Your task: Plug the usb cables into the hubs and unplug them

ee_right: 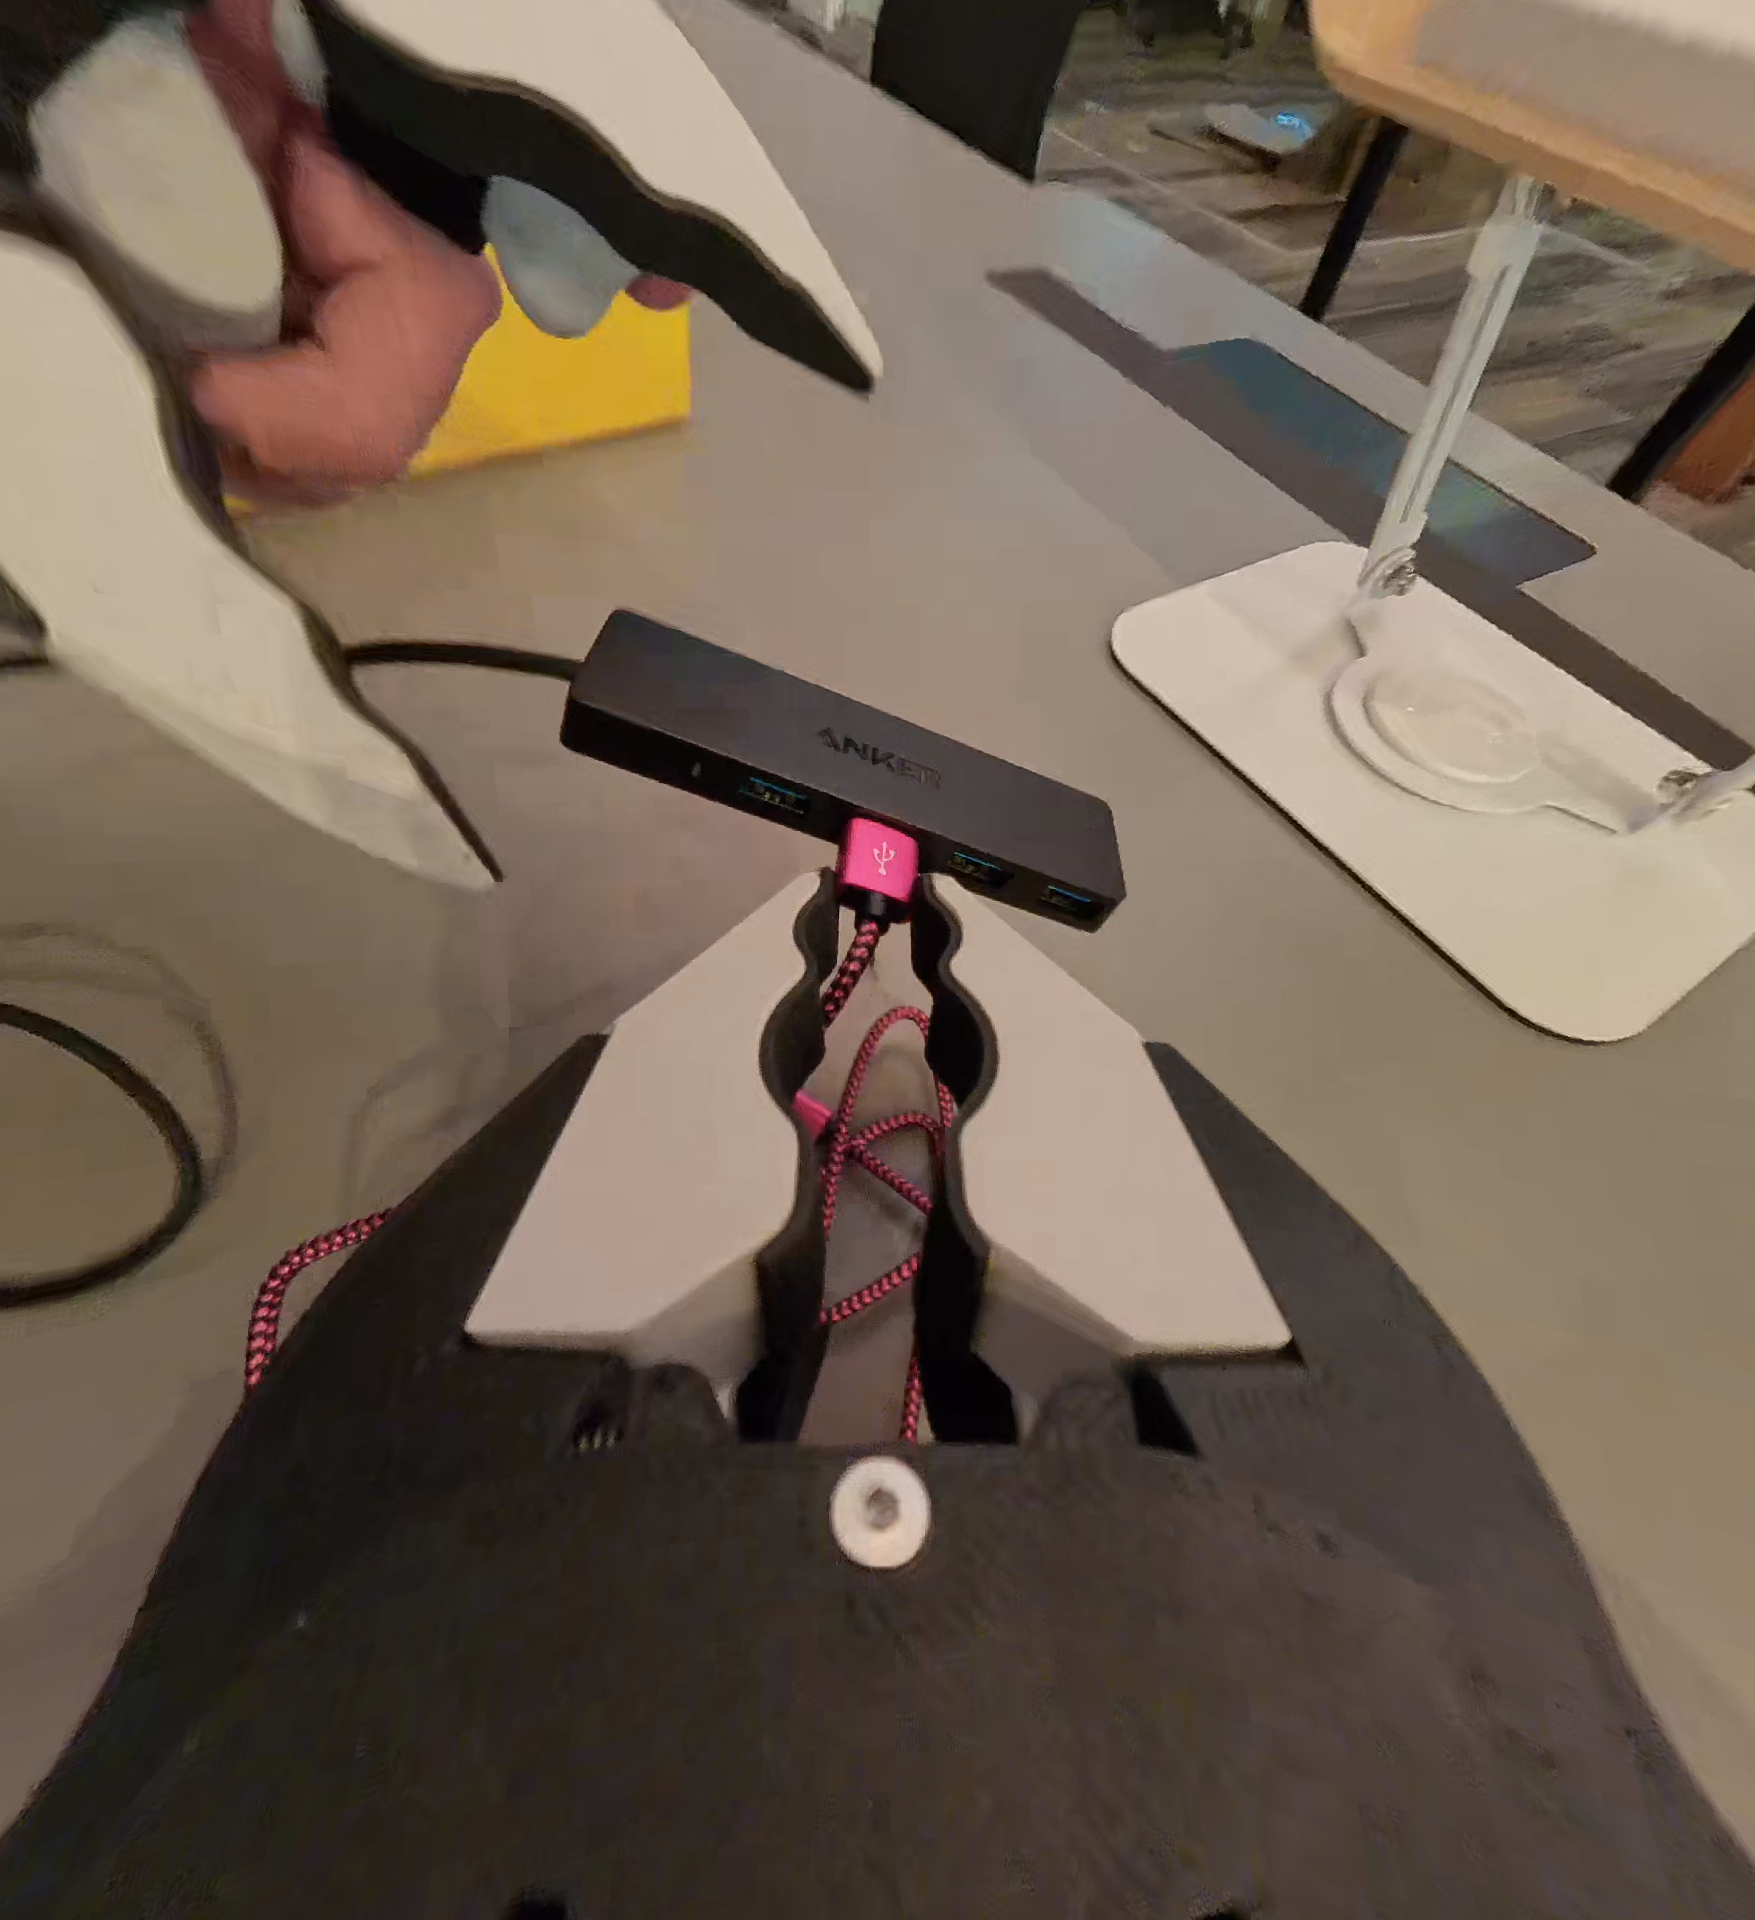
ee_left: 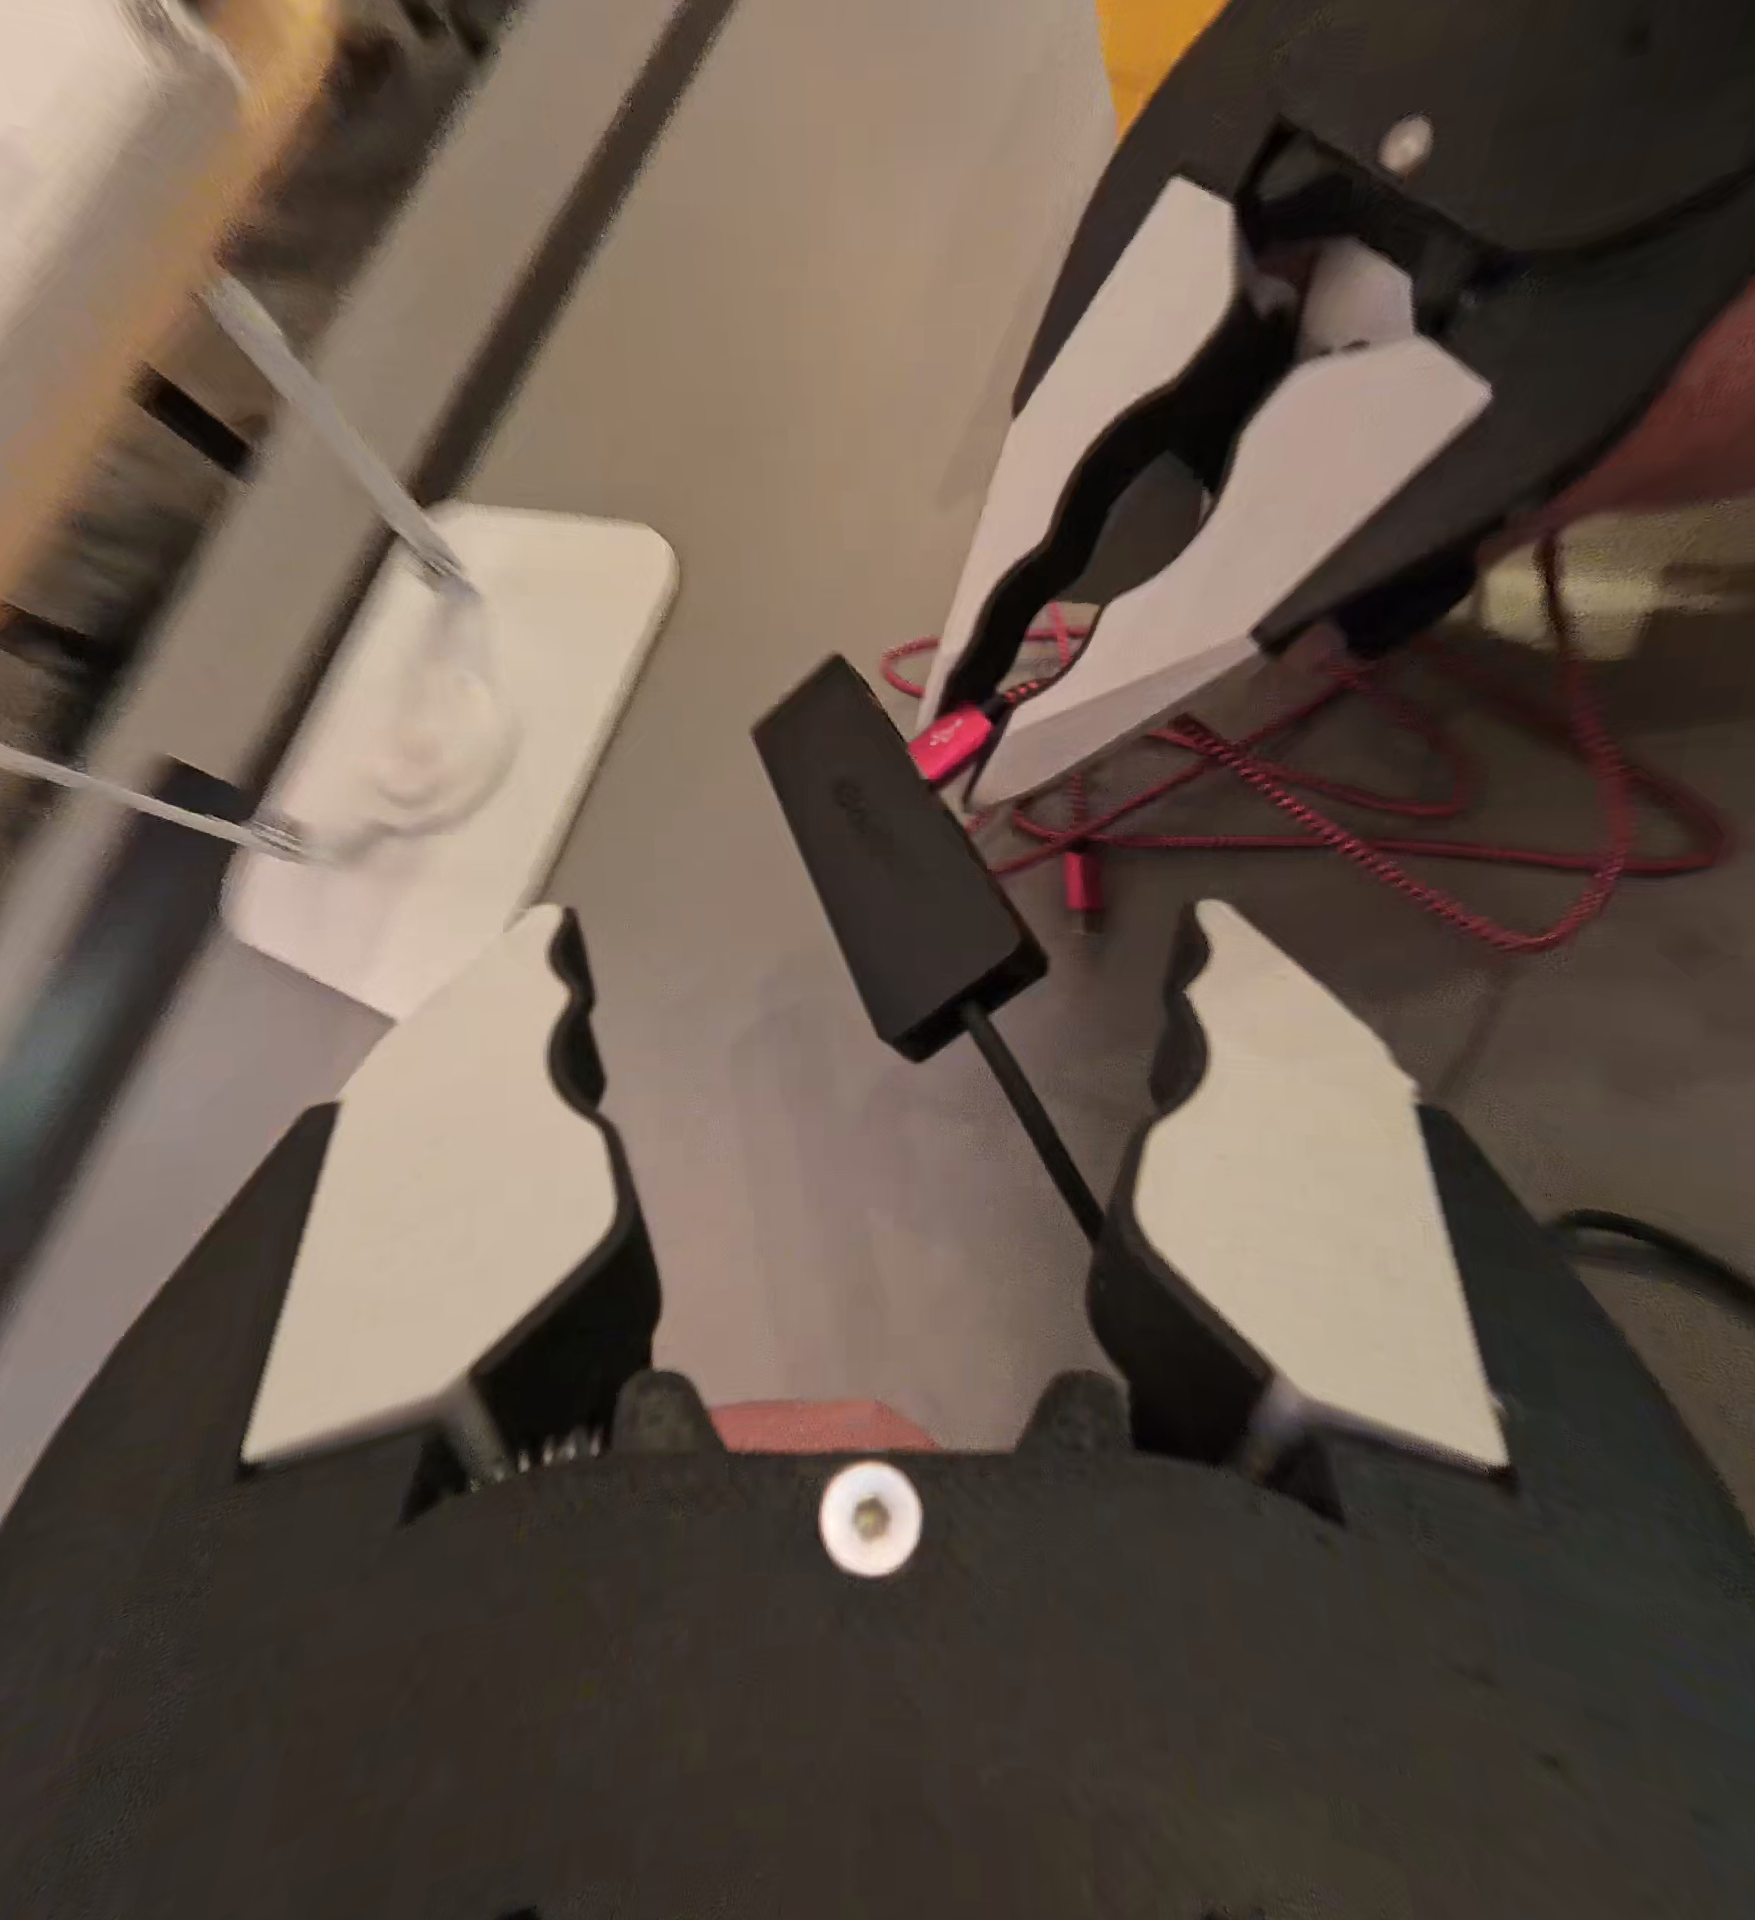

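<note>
A black USB hub [ee_right: 748, 717] sits mid-table, and I cannot tell whether it rests flat on the grey table [ee_right: 1008, 520]. A pink USB plug [ee_right: 881, 857] sits in one of its side ports. My right gripper [ee_right: 878, 883] is shut on the rear of that plug, with the red braided cable [ee_right: 873, 1143] trailing back between the fingers. In the left wrist view the hub [ee_left: 883, 831] lies just beyond my open, empty left gripper [ee_left: 883, 914]. The right gripper [ee_left: 961, 743] pinches the plug [ee_left: 940, 743] at the hub's far right side. The left gripper [ee_right: 670, 623] also shows open above the hub's left end.
A white stand base [ee_right: 1475, 883] with clear arms stands right of the hub, also seen in the left wrist view [ee_left: 582, 644]. The red cable's slack [ee_left: 1424, 821] lies coiled behind the hub. A black cable [ee_right: 156, 1101] loops at the left. A yellow block [ee_right: 561, 395] sits behind the hand [ee_right: 333, 343].
</note>
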A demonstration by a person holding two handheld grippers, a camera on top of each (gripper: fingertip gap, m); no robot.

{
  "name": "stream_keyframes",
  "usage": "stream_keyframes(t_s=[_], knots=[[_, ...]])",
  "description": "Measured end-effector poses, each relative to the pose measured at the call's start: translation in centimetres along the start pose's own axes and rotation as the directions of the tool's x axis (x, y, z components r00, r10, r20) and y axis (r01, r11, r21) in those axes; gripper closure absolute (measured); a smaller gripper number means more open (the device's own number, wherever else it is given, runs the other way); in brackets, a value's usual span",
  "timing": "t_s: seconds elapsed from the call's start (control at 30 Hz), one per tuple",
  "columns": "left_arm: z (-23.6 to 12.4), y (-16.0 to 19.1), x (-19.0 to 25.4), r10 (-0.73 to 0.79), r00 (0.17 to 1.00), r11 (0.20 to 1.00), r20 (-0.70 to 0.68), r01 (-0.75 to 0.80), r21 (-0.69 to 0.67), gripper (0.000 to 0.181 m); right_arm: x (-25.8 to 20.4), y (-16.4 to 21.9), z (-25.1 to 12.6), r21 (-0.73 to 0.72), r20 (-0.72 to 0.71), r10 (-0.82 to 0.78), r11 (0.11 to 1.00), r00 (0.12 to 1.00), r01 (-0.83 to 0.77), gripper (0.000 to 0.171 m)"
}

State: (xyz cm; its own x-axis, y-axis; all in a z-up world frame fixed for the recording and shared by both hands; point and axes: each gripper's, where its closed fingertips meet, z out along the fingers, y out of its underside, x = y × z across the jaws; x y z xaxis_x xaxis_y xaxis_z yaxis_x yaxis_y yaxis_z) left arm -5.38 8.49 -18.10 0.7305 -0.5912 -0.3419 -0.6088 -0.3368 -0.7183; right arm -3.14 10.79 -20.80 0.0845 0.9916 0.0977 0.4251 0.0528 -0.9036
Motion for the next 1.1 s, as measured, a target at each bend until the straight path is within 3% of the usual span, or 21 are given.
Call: stream_keyframes(t_s=[0.1, 0.2, 0.27, 0.37, 0.43, 0.53, 0.6, 0.8, 1.03, 1.1], knots=[[-0.3, -0.8, 0.4, 0.179, 0.978, 0.984, 0.103, -0.181, 0.002, 0.068, -0.3, -0.6, -0.4, 0.019, 0.075, 0.062, 0.998, 0.995, -0.064, 0.16], [0.6, -0.3, 0.9, 0.397, 0.907, 0.917, 0.142, -0.385, -0.109, 0.074, -1.2, -1.0, -0.4, -0.002, 0.143, 0.094, 0.996, 0.985, -0.094, 0.16], [1.1, -0.5, 1.2, 0.476, 0.866, 0.878, 0.155, -0.459, -0.134, 0.095, -1.7, -1.6, -0.4, 0.004, 0.181, 0.103, 0.994, 0.978, -0.105, 0.16], [1.4, -0.5, 0.2, 0.6, 0.77, 0.8, 0.218, -0.569, -0.192, 0.141, -2.1, -2.3, -0.7, 0.023, 0.229, 0.132, 0.99, 0.964, -0.141, 0.16], [1.2, -0.8, -0.3, 0.599, 0.763, 0.801, 0.243, -0.573, -0.176, 0.168, -2.1, -2.4, -1.0, 0.031, 0.248, 0.143, 0.987, 0.958, -0.156, 0.16], [0.8, -1.3, -0.6, 0.6, 0.759, 0.8, 0.253, -0.574, -0.177, 0.16, -2.1, -2.6, -1.3, 0.046, 0.27, 0.149, 0.985, 0.951, -0.168, 0.16], [0.8, -1.4, -0.4, 0.61, 0.756, 0.793, 0.239, -0.584, -0.176, 0.169, -2.0, -2.9, -1.5, 0.055, 0.277, 0.157, 0.982, 0.948, -0.179, 0.16], [0.7, -1.9, -0.7, 0.607, 0.756, 0.795, 0.245, -0.581, -0.174, 0.17, -1.4, -3.7, -1.9, 0.094, 0.22, 0.101, 0.988, 0.97, -0.124, 0.159], [0.1, -1.7, -1.0, 0.584, 0.801, 0.805, 0.133, -0.551, -0.22, 0.17, -0.6, -5.2, -3.8, 0.156, 0.019, -0.223, 0.964, 0.975, 0.217, 0.153], [-0.4, -2.3, -1.5, 0.583, 0.796, 0.809, 0.165, -0.549, -0.208, 0.17, -1.2, -5.6, -4.1, 0.169, 0.024, -0.274, 0.949, 0.961, 0.266, 0.148]])
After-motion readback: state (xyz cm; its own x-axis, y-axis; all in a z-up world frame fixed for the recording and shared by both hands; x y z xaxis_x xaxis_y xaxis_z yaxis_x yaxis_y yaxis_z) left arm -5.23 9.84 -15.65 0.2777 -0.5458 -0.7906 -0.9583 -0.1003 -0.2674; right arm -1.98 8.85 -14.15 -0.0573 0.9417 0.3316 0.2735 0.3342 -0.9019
